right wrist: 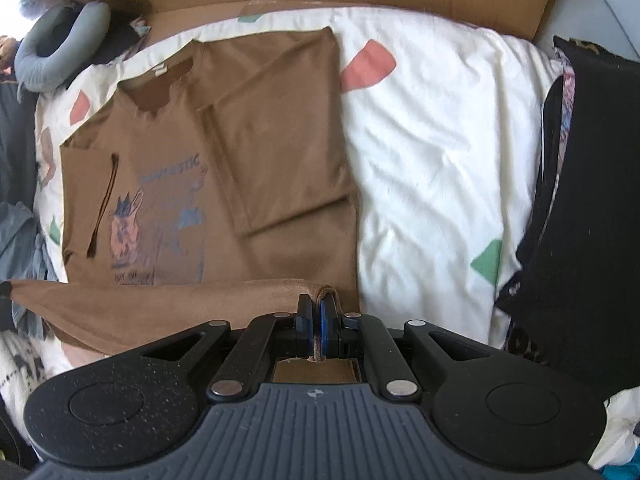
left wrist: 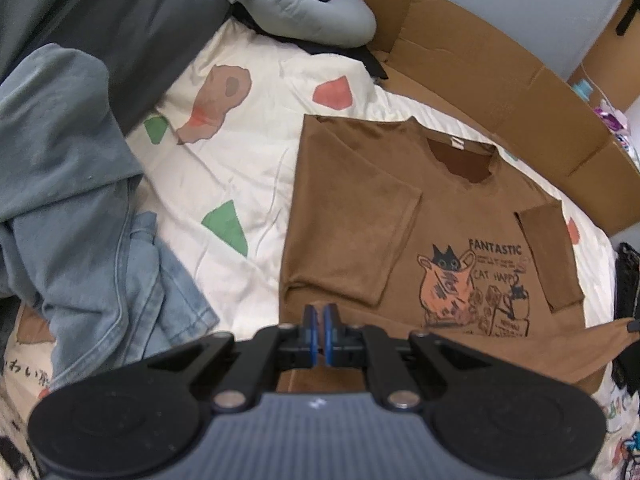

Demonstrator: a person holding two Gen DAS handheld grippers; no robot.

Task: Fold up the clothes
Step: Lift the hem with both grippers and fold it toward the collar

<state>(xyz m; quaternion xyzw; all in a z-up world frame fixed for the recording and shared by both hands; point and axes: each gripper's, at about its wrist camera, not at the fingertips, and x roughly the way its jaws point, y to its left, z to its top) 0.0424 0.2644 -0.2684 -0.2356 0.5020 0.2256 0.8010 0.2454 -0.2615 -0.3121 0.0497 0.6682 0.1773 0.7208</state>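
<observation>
1. While the brown shirt [left wrist: 348, 216] lies flat on the white quilt [left wrist: 248, 120], both sleeves sit folded inward over its front.
2. Right gripper [right wrist: 316, 312]: jaws closed, pinching the shirt's hem, lifted off the quilt.
3. Left gripper [left wrist: 320, 320]: jaws closed at the hem's other corner; whether they hold cloth cannot be told.
4. Jeans [left wrist: 80, 208] lie beside the shirt.

left gripper [left wrist: 320, 316]: black linkage arms, blue pads, silver pivot screws, ribbed grey housing | right gripper [right wrist: 316, 312]: same build, speckled black discs
</observation>
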